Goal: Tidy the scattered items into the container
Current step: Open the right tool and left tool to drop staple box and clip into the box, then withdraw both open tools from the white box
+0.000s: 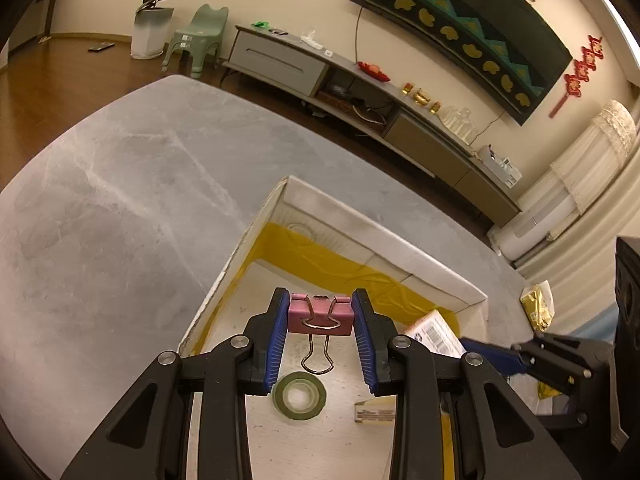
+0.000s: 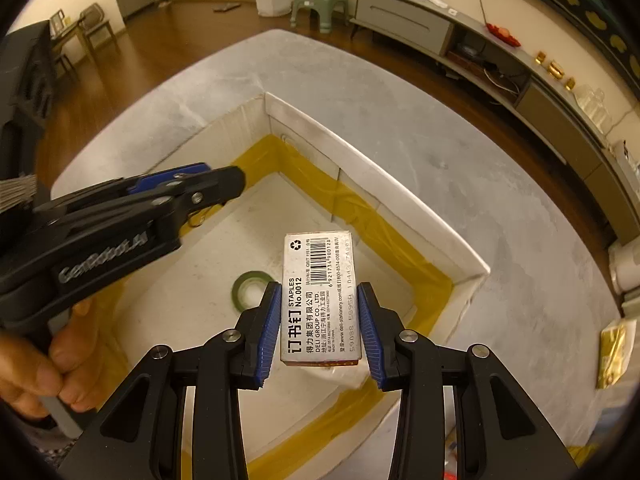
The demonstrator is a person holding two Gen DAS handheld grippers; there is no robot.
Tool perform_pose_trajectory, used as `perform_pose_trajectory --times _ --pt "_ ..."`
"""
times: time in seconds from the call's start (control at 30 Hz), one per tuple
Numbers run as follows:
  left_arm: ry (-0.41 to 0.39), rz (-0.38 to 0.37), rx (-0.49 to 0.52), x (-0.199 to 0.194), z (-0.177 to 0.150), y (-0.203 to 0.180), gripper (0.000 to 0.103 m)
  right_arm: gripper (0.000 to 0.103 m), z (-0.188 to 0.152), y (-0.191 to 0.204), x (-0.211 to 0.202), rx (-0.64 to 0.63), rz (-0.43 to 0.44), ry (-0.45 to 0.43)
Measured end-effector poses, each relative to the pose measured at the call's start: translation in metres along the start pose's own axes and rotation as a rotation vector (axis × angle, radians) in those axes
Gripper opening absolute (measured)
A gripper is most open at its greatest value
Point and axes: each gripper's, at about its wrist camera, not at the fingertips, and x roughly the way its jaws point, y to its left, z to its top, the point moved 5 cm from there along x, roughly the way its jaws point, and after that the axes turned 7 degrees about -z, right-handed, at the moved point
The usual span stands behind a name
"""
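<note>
- Your left gripper (image 1: pixel 321 314) hung over the white box (image 1: pixel 420 268), its fingers (image 1: pixel 280 332) clamped on a pink binder clip (image 1: pixel 321 315) whose wire handle dangled down.
- Your right gripper (image 2: pixel 318 320) was also above the box, fingers (image 2: pixel 270 328) pressed against the long sides of a staples box (image 2: pixel 320 300) held label up.
- A roll of green tape (image 1: pixel 299 396) lay flat on the box floor, below the binder clip.
- A small labelled carton (image 1: pixel 376 414) lay on the box floor just beside the tape.
- The box sat on the grey marble counter (image 1: pixel 120 208), yellow tape (image 1: pixel 340 268) lining its inner seams.
- A gold packet (image 2: pixel 612 352) lay on the counter outside the box, beyond its wall.
</note>
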Motion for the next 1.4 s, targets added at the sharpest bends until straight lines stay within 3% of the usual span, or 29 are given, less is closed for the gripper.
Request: perform_pose_trajectory --times 0.13,0.2,0.33,0.97,1.4 --pt "-0.001 -0.001 -0.021 0.001 0.001 0.004 0.035 0.041 0.007 0.001 0.013 -0.021 -0.012 0.014" --pt "0.001 -0.023 -0.014 0.001 0.001 0.002 0.044 0.042 0.009 0.000 0.019 -0.013 -0.018 0.019" --pt "-0.014 -0.048 -0.018 -0.002 0.003 0.001 0.052 0.041 0.008 -0.001 0.023 -0.004 -0.018 0.020" --pt "-0.035 -0.080 0.009 -0.032 -0.010 -0.004 0.056 0.041 -0.020 -0.005 -0.003 -0.008 0.000 0.023" --pt "-0.001 -0.049 0.147 -0.063 -0.050 -0.041 0.056 0.042 -0.044 0.007 -0.038 -0.030 0.020 0.004"
